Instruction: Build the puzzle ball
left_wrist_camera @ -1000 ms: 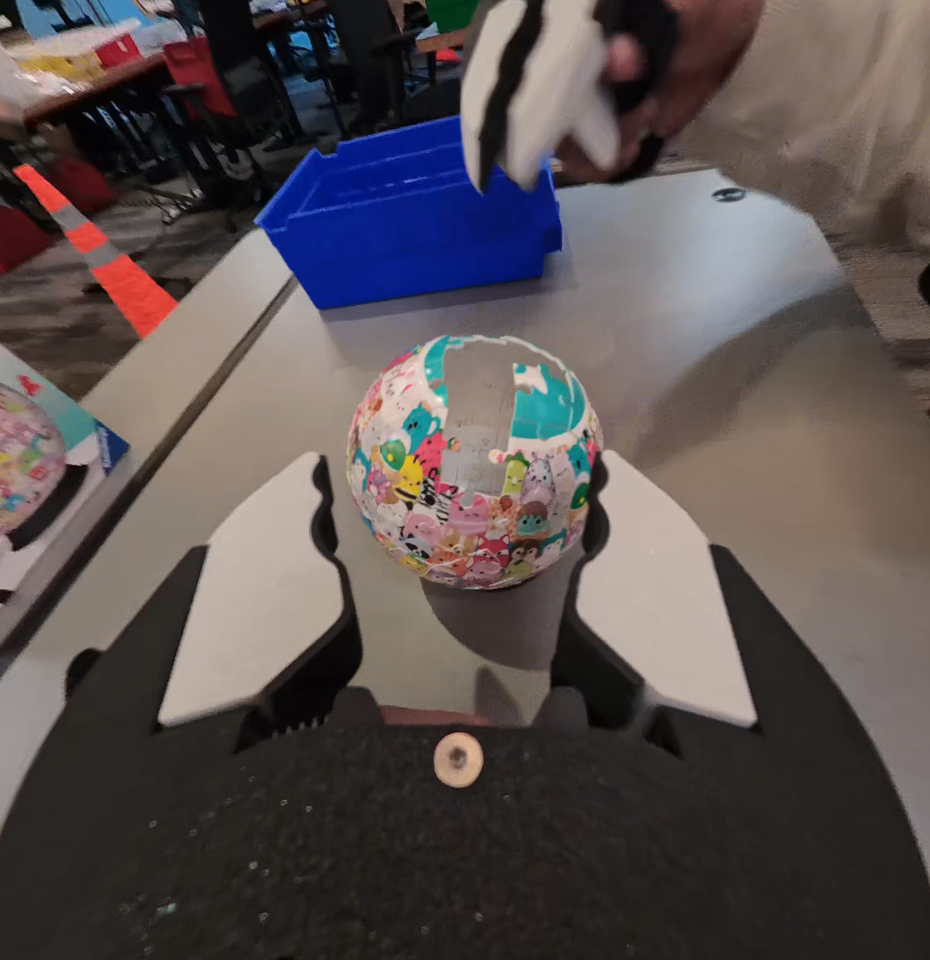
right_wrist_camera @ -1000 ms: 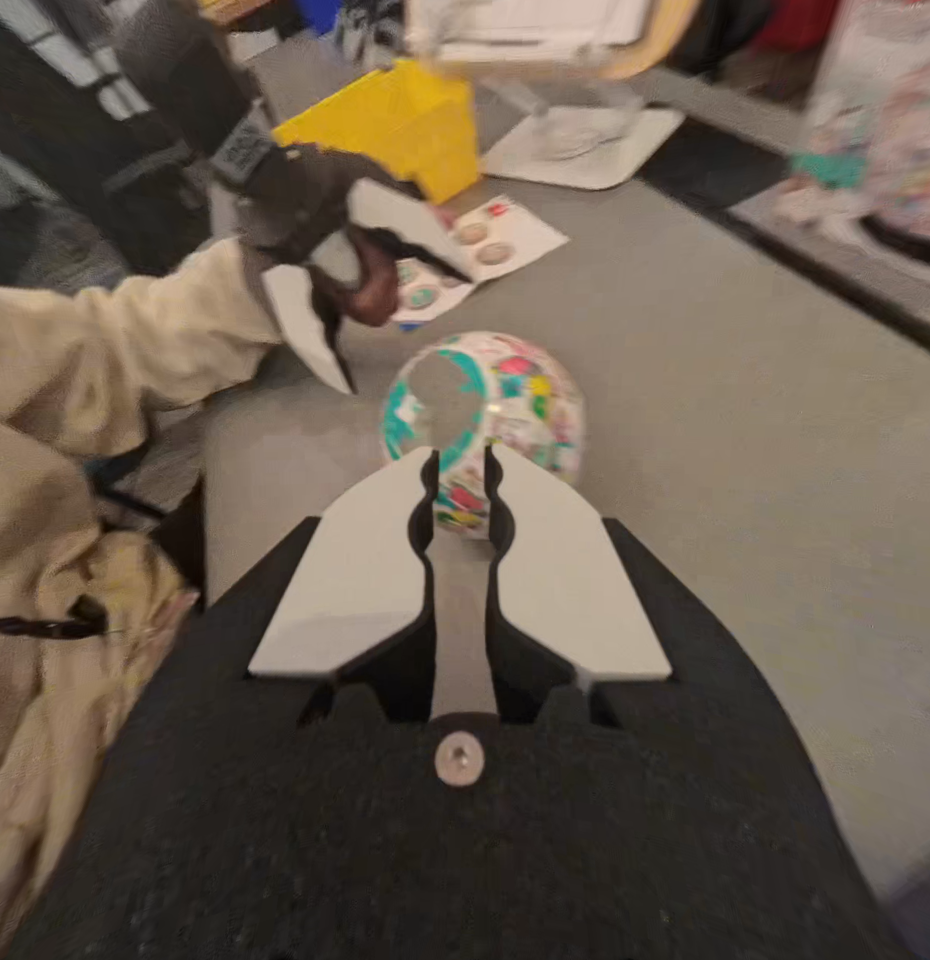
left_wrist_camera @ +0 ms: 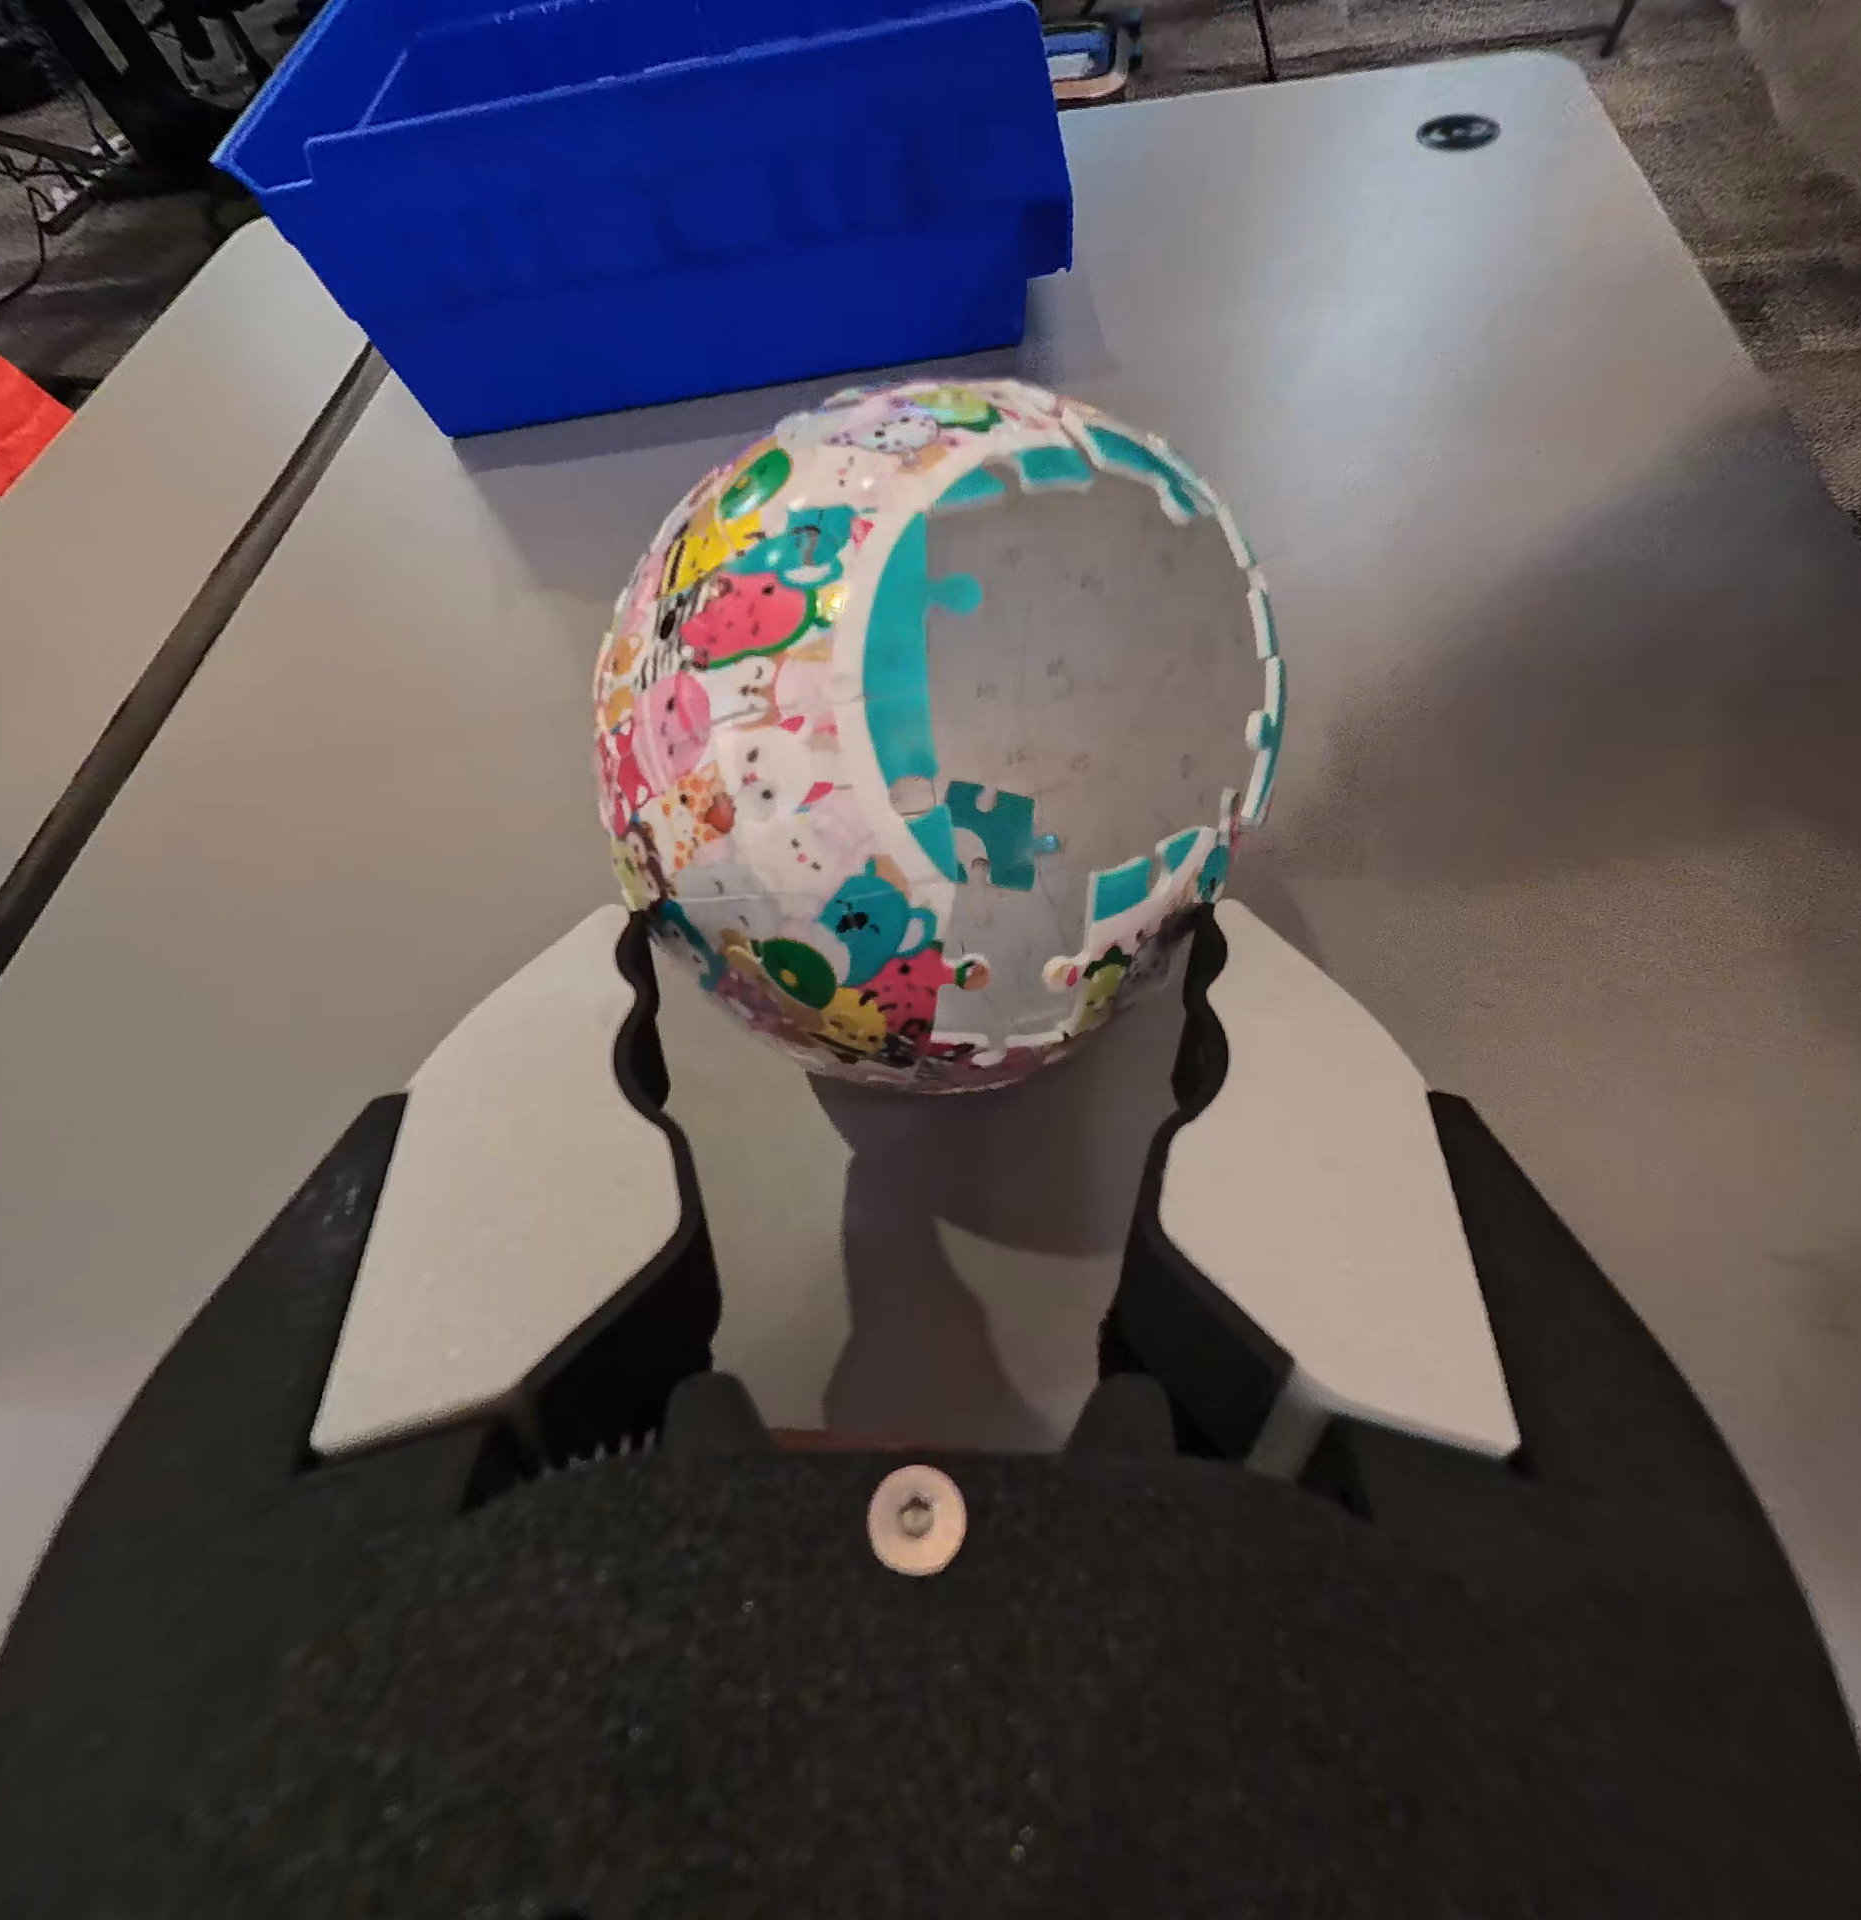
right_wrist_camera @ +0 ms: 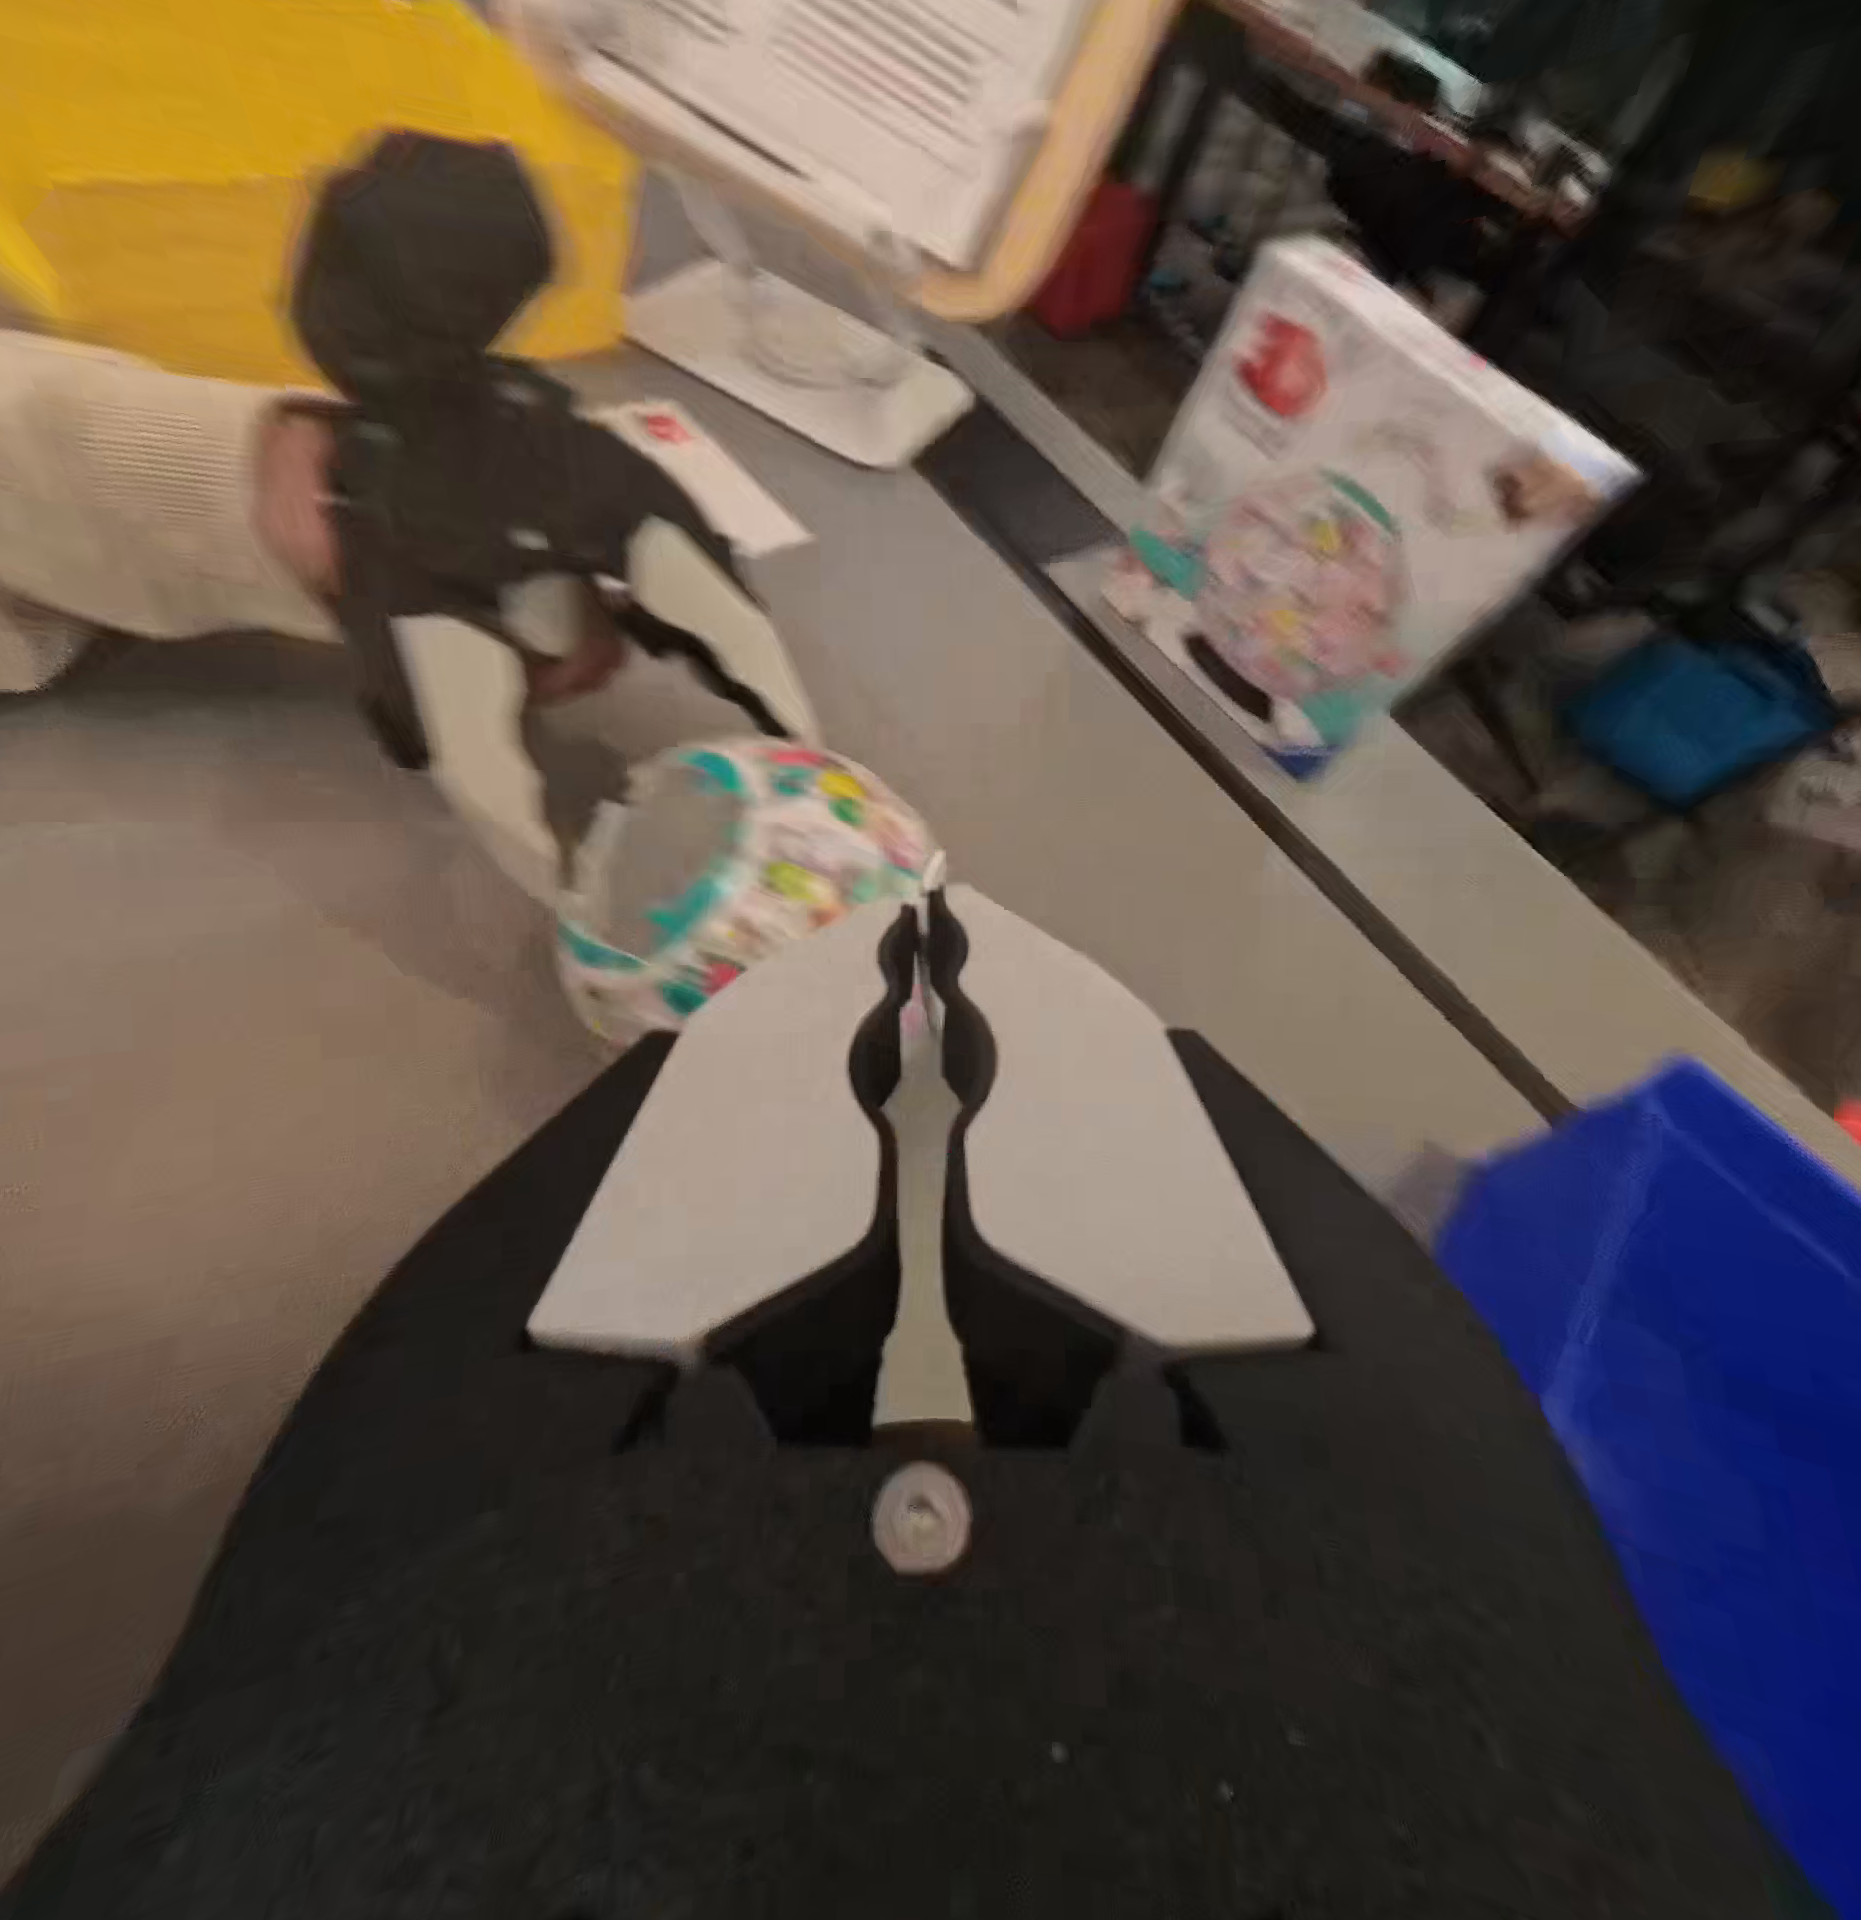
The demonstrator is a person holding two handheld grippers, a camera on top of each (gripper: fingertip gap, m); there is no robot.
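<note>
The puzzle ball (left_wrist_camera: 936, 748) has turned since a second ago, its big hole now facing right, and the left tool (left_wrist_camera: 921, 935) is sitting spread with its tips flanking the ball's lower sides on the grey tabletop (left_wrist_camera: 1477, 727). Only the right wrist view is showing the right tool (right_wrist_camera: 924, 914) pinching a thin puzzle piece (right_wrist_camera: 931, 883) just beside the ball; a blue bin (left_wrist_camera: 656, 208) is standing behind.

The left wrist view was bright and sharp, shadows soft; the right wrist view was dimmer, motion-blurred; edges bowed.
</note>
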